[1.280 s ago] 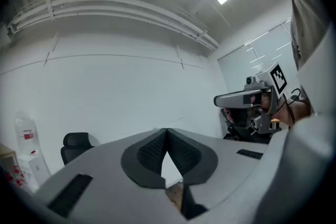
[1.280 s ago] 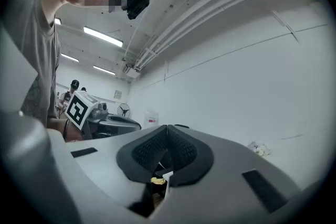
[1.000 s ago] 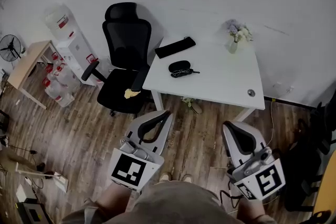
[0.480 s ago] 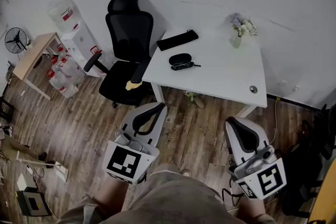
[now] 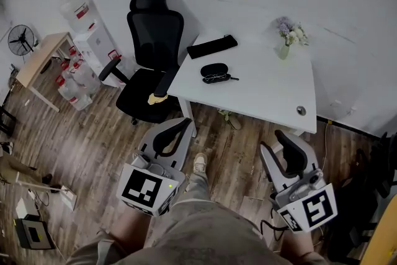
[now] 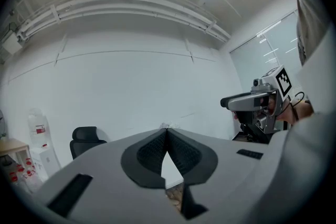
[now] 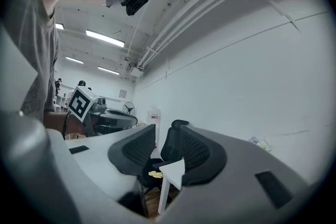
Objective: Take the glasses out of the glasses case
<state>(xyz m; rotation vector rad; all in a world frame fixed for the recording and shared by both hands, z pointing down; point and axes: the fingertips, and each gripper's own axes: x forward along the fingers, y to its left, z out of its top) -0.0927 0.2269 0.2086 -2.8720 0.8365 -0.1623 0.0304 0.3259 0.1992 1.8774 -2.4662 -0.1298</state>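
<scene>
Table (image 5: 267, 93) bears glasses case (image 5: 213, 71), black sleeve (image 5: 211, 46), vase (image 5: 284, 50)

The left gripper (image 5: 186, 124) points level and forward, its jaws meeting tip to tip with nothing between them. The right gripper (image 5: 277, 141), level alongside, has just been opening its jaws, which stand apart and empty

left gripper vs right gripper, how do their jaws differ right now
The left gripper has its jaws shut tip to tip; the right gripper has its jaws apart, having just been opening. In the head view the left gripper is nearer the black chair, the right gripper below the right end of the white table. Both are empty and short of the table.
</scene>
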